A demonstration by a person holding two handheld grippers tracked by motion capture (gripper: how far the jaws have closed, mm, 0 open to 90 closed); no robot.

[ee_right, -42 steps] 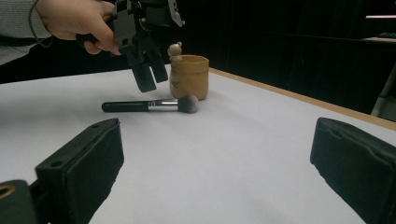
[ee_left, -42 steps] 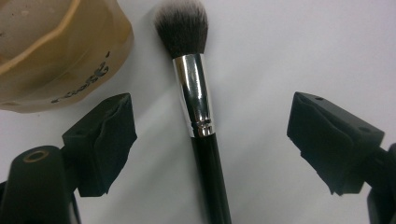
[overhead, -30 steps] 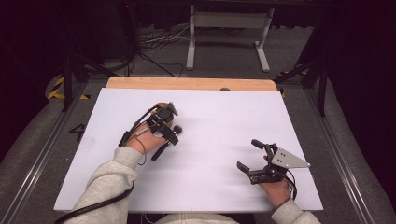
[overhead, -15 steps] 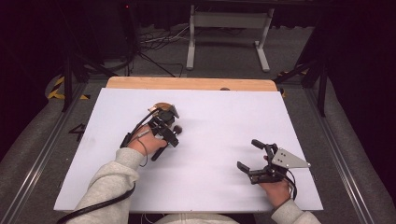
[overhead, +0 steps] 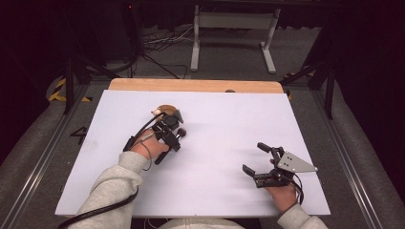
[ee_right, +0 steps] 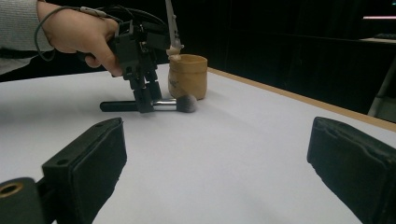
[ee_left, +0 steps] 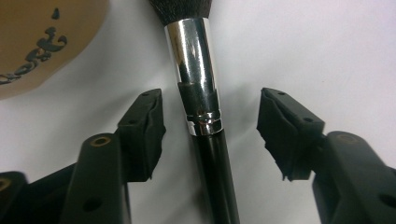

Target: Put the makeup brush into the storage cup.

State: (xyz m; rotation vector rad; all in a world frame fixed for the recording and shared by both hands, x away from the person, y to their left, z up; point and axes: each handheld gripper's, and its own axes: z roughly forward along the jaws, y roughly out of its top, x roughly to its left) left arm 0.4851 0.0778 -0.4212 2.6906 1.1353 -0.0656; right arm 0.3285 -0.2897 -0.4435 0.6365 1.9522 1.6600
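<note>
High view: white table (overhead: 215, 191) with a wooden strip along the far edge. The left gripper (overhead: 171, 135) is over the left-middle of the table, pointed down at a brush (overhead: 168, 146) lying flat there, bristle end toward the middle of the table. A little wooden cup (overhead: 165, 110) sits just behind that gripper. The right gripper (overhead: 260, 160) is well apart, near the front right, held low in the right hand (overhead: 282, 194) with its jaws spread and nothing between them.

Left gripper view: looking straight down at the brush (ee_left: 201, 102). Shiny metal ferrule, black handle, dark bristles at the top edge. Jaws are spread, one on each side of the ferrule and handle, with visible gaps on both sides, so not pinching it. The cup (ee_left: 32, 42) peeks in at top left with some dark lettering on it.

Right gripper view: own jaws wide apart low over the table. Farther off, the left hand (ee_right: 79, 32) holds the left gripper (ee_right: 144, 98) right down at the brush (ee_right: 154, 106), which lies on the table just in front of the cup (ee_right: 187, 74).
</note>
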